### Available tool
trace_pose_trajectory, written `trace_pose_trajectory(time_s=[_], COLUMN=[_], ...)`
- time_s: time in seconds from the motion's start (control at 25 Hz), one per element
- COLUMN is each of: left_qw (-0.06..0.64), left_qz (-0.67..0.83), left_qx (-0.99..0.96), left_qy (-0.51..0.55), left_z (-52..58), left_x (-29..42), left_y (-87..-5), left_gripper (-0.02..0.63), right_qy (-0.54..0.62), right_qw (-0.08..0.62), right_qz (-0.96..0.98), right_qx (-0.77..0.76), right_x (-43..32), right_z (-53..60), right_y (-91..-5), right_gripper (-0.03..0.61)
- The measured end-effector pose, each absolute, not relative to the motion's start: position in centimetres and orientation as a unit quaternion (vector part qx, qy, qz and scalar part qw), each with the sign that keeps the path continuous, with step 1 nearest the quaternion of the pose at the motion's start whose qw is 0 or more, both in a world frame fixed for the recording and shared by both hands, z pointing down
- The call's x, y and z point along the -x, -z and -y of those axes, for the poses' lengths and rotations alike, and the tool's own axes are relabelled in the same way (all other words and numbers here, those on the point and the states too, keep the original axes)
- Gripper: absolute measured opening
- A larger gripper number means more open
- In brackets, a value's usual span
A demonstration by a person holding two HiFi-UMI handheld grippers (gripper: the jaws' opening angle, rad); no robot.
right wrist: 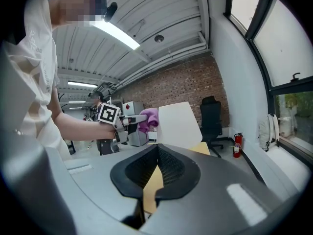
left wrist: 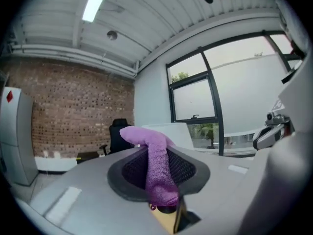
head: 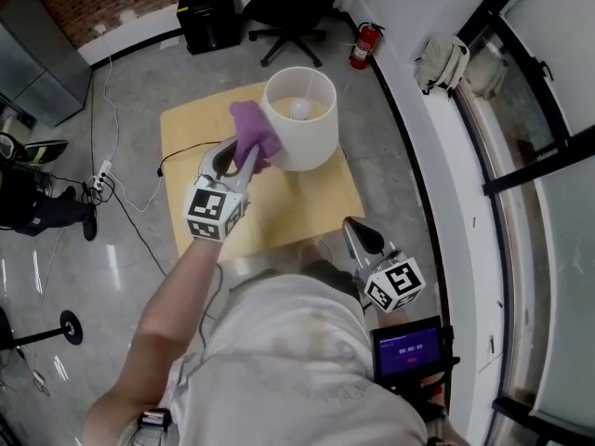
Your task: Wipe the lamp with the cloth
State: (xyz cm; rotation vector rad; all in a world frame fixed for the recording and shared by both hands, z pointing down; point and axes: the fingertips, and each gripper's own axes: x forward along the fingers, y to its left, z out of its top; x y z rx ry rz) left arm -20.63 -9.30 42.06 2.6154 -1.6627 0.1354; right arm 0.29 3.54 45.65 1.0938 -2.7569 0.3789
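Pressing cloth (head: pixel 251 126) against the lamp (head: pixel 312 143) on the table (head: pixel 186 151).
The left gripper (head: pixel 253 152) pinches the cloth; the right gripper (head: pixel 350 225), jaws together, empty, hangs by the table's edge; chair (head: pixel 288 3) and extinguisher (head: pixel 362 46) stand beyond.

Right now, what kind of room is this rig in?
Probably an office or lab-type workspace. A black office chair and a red fire extinguisher stand by the wall. There is also a brick wall and tall windows.

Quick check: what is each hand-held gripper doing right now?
Left hand-held gripper: closed on the purple cloth.
Right hand-held gripper: closed, empty.
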Motion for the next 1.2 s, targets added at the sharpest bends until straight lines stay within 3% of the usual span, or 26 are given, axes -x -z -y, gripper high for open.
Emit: trace_pose_trajectory(time_s=[0.24,0.4,1.2], left_qw=[-0.130,-0.178,-0.171], left_qz=[0.511,0.482,0.399], left_qx=[-0.848,-0.854,-0.874], left_qy=[-0.056,-0.089,-0.219], left_z=[8.8,8.9,7.3], left_x=[17.5,15.2,10.8], left_y=[-35.9,-36.1,-47.5], left_gripper=[0.094,0.094,0.094], right_qy=[-0.113,-0.117,-0.131], right_qw=[0.078,0.073,0.064], right_qz=[0.918,0.911,0.893], right_qx=[-0.373,-0.390,-0.425], right_x=[0.0,-1.3,-4.9], right_z=[-3.8,-4.4,-5.0], right_y=[-44.7,-44.8,-45.6], right_gripper=[0.014,0.014,0.014])
